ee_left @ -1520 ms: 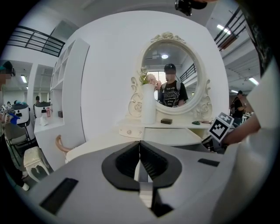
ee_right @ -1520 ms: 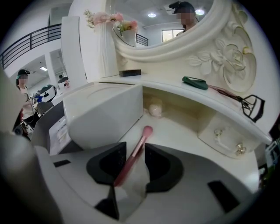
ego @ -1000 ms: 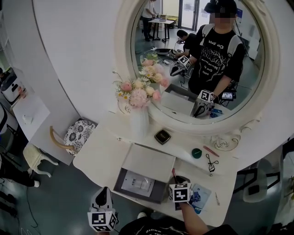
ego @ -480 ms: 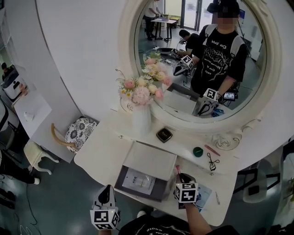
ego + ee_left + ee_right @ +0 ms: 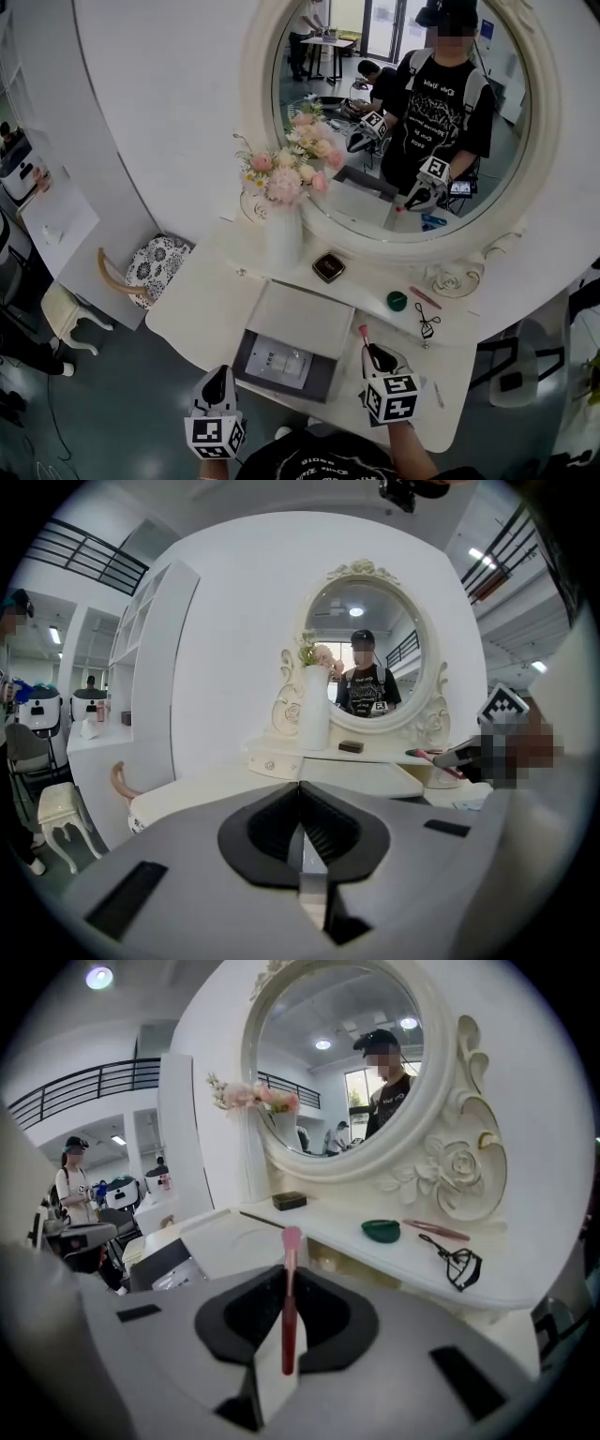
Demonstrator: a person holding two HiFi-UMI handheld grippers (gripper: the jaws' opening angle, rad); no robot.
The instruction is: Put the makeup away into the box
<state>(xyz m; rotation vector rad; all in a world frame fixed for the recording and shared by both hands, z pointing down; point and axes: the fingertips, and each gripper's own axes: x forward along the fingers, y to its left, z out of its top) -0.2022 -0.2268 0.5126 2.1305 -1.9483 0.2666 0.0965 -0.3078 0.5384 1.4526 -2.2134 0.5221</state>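
My right gripper (image 5: 288, 1274) clamps a pink makeup brush (image 5: 291, 1241) above the vanity table (image 5: 206, 309), just right of the open box (image 5: 246, 358). My left gripper (image 5: 302, 803) hangs near-left, jaws together, empty.

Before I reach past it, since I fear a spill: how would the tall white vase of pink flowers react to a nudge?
The tall white vase is slim with a wide bouquet on top, so it probably tips easily. It looks like smooth ceramic: likely rigid, breakable, somewhat slippery.
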